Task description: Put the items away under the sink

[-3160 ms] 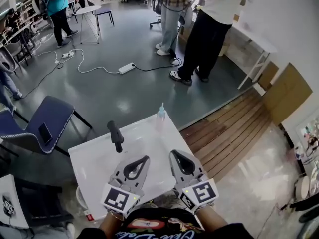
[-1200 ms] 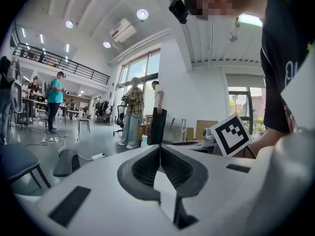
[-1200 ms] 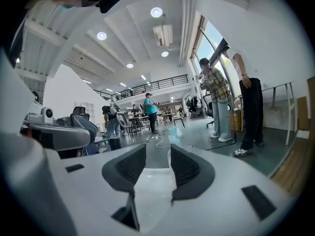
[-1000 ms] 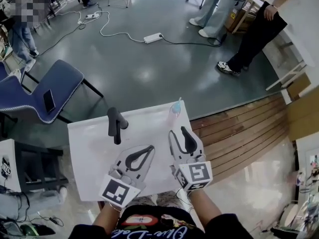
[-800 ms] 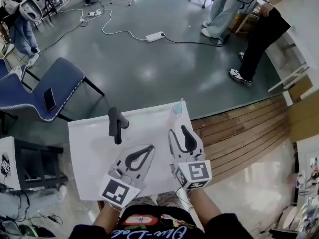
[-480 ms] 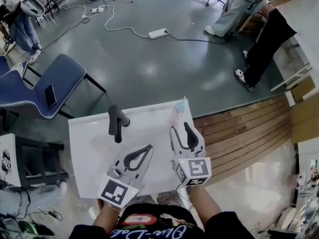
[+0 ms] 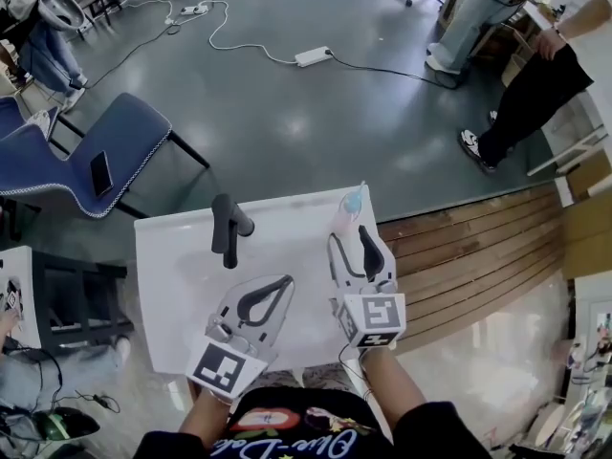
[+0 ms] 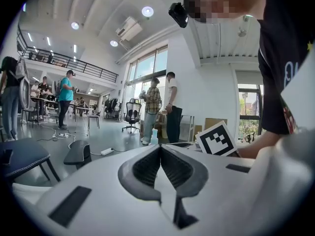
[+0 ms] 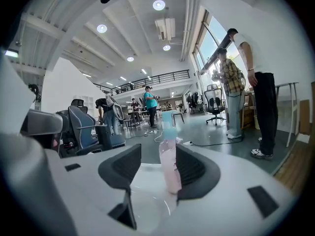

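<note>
Your left tongs [image 8: 160, 155] have the jaws pressed together with nothing between them. They lie low over the near part of the table [image 7: 182, 266], probably only waiting. Your right tongs [image 7: 350, 240] have the jaws apart and empty, and they point to the far right corner, I think to prepare a grasp. There the pink spray bottle [image 9: 170, 166] stands upright, close to the table edge. It is just beyond the jaw tips, in line with the gap and a little toward the right jaw. It seems not to touch them. A black handle-shaped object [image 7: 226, 229] lies at the far left, apart from both tongs. No sink is visible, so putting away is not yet begun.
</note>
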`<state>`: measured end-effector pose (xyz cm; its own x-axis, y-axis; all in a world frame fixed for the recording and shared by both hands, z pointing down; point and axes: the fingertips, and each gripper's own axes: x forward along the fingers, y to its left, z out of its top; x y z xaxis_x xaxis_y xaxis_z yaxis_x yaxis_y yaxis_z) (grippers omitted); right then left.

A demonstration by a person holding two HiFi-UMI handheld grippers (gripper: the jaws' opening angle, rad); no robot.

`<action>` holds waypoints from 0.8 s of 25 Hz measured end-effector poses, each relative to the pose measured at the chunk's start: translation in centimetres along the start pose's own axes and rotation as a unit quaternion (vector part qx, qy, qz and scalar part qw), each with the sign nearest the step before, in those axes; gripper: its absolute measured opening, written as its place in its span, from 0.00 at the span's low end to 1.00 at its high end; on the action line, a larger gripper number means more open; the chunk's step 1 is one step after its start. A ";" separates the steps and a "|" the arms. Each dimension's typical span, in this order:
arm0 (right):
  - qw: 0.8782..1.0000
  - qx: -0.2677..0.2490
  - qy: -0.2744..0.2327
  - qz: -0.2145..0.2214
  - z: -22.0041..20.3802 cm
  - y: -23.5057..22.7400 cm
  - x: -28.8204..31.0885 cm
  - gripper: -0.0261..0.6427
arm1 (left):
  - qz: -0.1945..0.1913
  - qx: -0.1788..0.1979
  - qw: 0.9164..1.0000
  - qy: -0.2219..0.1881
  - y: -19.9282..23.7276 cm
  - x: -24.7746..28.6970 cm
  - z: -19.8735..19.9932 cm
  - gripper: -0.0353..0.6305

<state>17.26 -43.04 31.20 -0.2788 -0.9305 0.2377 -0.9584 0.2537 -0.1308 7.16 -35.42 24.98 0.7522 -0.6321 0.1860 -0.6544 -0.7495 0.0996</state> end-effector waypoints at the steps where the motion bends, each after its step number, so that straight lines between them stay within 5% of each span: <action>1: 1.000 -0.001 0.001 -0.001 -0.1 -0.1 0.1 0.36 | 0.001 -0.001 1.000 0.001 0.1 0.0 0.0 0.06; 20: 1.000 -0.016 0.012 -0.022 -1.1 -1.1 3.0 0.41 | 0.029 -0.005 0.999 0.014 1.6 -1.1 -0.7 0.06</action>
<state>17.45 -45.81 33.12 -0.2369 -0.9348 0.2647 -0.9712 0.2208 -0.0895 5.29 -35.79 25.63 0.7106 -0.6688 0.2185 -0.6978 -0.7097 0.0971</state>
